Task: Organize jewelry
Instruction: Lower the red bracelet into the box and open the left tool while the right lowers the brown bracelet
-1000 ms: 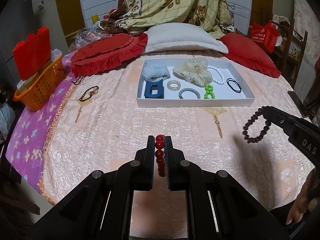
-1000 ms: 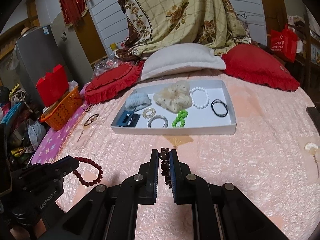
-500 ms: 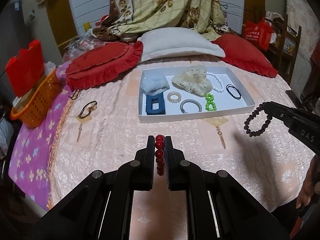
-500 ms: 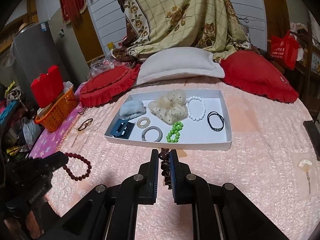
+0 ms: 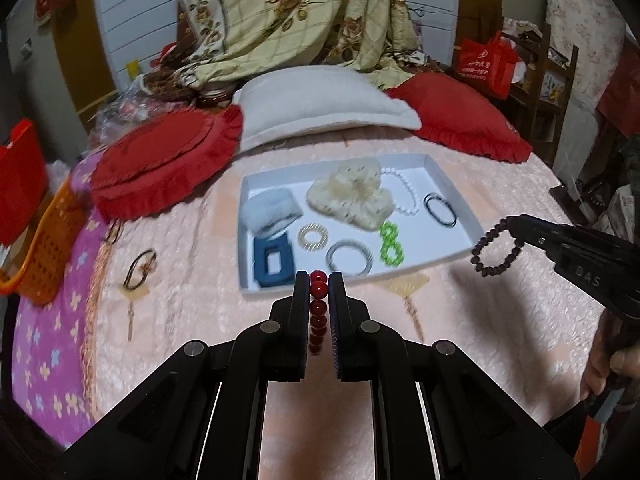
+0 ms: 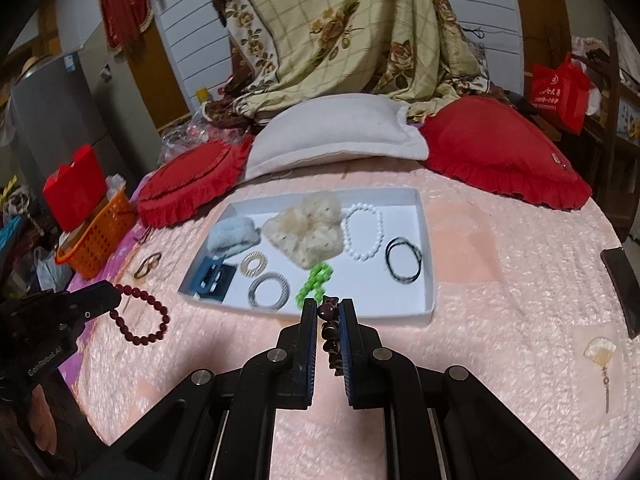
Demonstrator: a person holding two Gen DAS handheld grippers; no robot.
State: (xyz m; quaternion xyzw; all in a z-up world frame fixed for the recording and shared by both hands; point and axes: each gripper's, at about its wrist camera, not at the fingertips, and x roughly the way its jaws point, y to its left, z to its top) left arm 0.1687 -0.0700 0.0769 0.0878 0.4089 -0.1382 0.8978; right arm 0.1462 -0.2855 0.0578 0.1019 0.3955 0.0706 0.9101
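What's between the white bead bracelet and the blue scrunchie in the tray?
The cream scrunchie, touching the white bead bracelet; blue scrunchie left of it. Right wrist view.

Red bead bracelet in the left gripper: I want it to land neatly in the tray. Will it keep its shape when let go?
Probably not. The red bead bracelet hangs as a slack loop from the left gripper, so it looks floppy. Its round beads may roll a little inside the white tray.
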